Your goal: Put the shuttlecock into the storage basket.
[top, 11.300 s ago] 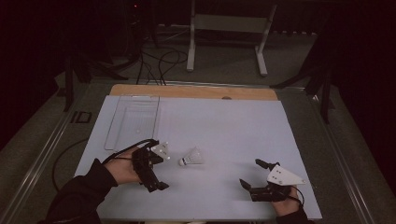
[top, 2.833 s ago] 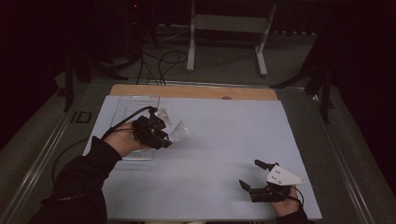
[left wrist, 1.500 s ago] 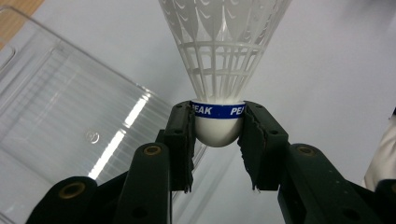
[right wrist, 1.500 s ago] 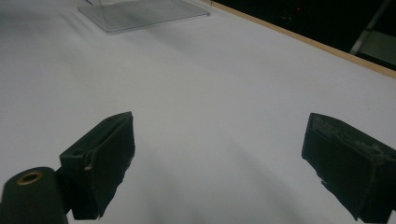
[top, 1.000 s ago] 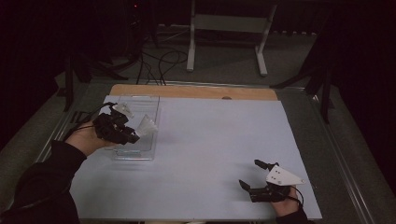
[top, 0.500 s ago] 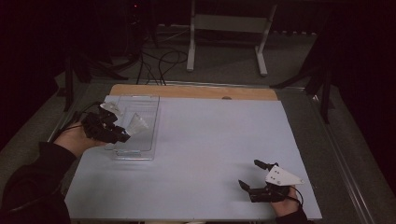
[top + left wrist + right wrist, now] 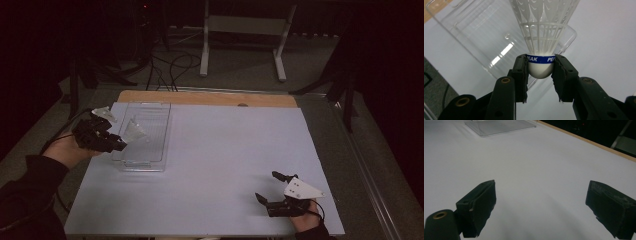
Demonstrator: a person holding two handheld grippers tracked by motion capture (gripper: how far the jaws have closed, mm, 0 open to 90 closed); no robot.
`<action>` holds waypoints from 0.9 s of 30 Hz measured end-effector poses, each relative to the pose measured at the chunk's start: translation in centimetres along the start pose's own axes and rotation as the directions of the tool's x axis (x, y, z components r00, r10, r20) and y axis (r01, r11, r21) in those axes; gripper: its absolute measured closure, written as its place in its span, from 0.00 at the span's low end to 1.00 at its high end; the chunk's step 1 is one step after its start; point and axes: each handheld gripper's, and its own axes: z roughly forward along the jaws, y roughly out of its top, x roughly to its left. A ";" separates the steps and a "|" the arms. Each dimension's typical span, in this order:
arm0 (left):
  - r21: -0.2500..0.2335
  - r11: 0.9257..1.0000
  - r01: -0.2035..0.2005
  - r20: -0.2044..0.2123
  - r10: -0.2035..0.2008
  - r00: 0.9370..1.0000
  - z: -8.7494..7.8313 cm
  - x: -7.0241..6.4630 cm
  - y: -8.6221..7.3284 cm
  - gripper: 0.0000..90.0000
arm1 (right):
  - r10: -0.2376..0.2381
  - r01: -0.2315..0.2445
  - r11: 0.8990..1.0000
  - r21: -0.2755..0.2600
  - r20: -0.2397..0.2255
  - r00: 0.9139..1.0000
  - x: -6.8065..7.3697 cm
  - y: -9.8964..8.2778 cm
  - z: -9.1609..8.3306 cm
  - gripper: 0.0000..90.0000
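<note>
Left gripper [image 7: 540, 68]: jaws clamped on the white rounded cork of a shuttlecock [image 7: 541, 40], one pad on each side of the cork, just below its blue band with white lettering. The shuttlecock's white skirt points away from the gripper, toward 12 o'clock in the left gripper view. In the high view the left gripper [image 7: 117, 146] sits at about 9 o'clock on the table, at the left edge of a clear plastic tray [image 7: 155, 112], with the shuttlecock [image 7: 133, 132] held above the tray's near-left part and its skirt toward 1 o'clock. No contact visible between shuttlecock and tray. The tray rests on a white sheet [image 7: 225, 160] covering the table; a wooden edge [image 7: 200, 97] shows at 12 o'clock. Right gripper [image 7: 267, 187]: at about 5 o'clock on the sheet, well apart from the tray, jaws wide apart with nothing between them; the right gripper view confirms bare white sheet between the two pads [image 7: 477, 205].
</note>
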 end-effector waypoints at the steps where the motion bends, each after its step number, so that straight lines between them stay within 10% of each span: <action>1: 0.005 1.000 0.014 -0.005 -0.014 1.000 0.0 0.1 -0.1 0.73 | -0.002 0.002 1.000 0.000 0.000 1.000 0.0 0.0 0.0 0.10; 27: 0.070 0.995 0.074 -0.044 -0.071 0.996 2.4 1.0 -1.2 0.73 | -0.004 0.004 1.000 0.006 -0.001 1.000 0.0 0.0 0.0 0.10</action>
